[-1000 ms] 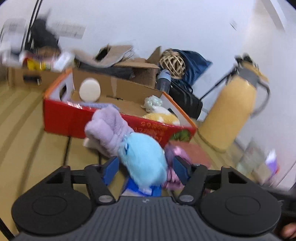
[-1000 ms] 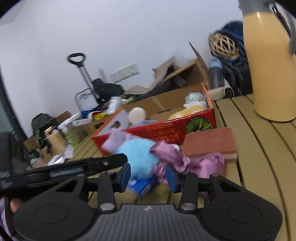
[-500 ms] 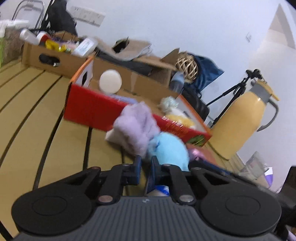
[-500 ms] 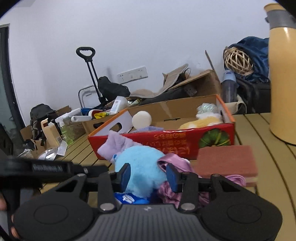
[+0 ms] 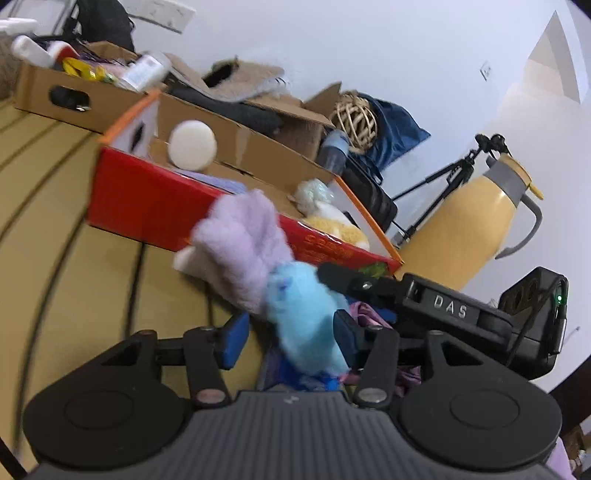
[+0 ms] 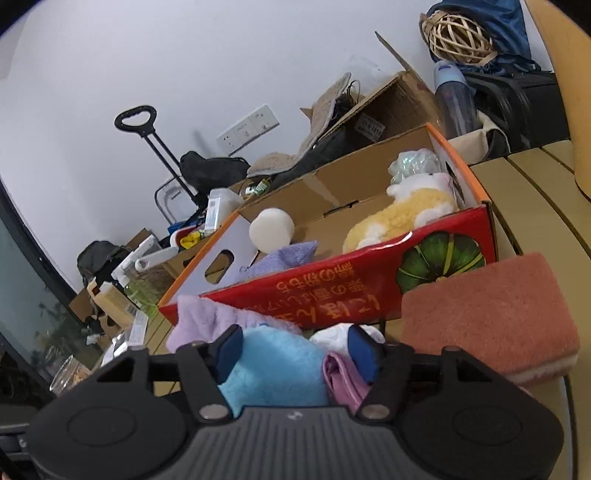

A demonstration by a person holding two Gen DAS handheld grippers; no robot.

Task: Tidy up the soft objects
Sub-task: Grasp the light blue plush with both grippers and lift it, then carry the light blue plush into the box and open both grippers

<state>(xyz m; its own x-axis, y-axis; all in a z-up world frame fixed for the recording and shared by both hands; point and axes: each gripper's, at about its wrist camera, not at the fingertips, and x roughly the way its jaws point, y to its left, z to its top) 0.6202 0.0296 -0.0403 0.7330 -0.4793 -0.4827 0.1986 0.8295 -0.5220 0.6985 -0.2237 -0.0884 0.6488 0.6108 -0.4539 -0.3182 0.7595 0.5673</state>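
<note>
a yellow thermos jug [image 5: 476, 229] with a grey collar is seen ahead and to the right of the left gripper, a black tripod [image 5: 447, 184] behind it. a woven rattan ball [image 6: 458, 37] is set on blue cloth [image 6: 506, 22], far ahead of the right gripper. a trolley handle [image 6: 135, 116] and a wall socket [image 6: 247, 129] are seen ahead to the left.

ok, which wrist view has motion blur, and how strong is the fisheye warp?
Left wrist: blue plush and purple plush are smeared, red box soft; table slats bow hard. Right wrist: sharper, box lettering legible, sponge crisp; wall and window edge curve.
</note>
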